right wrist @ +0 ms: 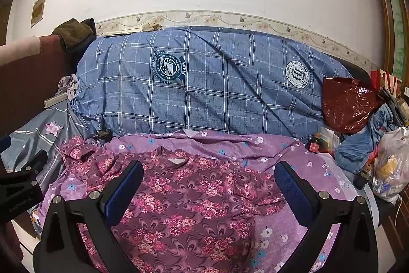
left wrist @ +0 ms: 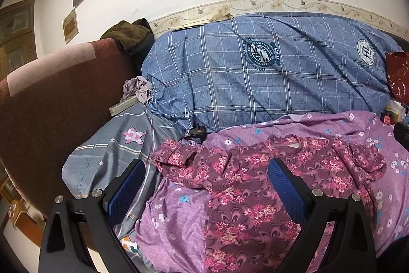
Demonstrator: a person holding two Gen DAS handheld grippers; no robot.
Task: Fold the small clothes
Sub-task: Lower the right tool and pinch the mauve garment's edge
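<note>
Hovering over the bed, the left gripper point(left wrist: 204, 186) and the right gripper point(right wrist: 208, 186) both stand wide apart, with nothing between their blue pads. Just beneath them lies the floral maroon top point(right wrist: 194, 201), spread face up on the purple flowered sheet point(right wrist: 288, 229), neckline away from the cameras. Its body looks roughly flat, but the left sleeve point(left wrist: 176, 155) is bunched and the right sleeve point(right wrist: 258, 186) is rumpled. No crease or fold-over is visible, so I judge the folding has not yet begun: the sleeves need turning in, then the body doubling over. Beyond the top sits a grey star-print cloth point(left wrist: 115, 147) at the left, then the big blue checked bundle point(right wrist: 204, 88) against the wall. To the right are a red bag point(right wrist: 350, 104) and other clutter.
</note>
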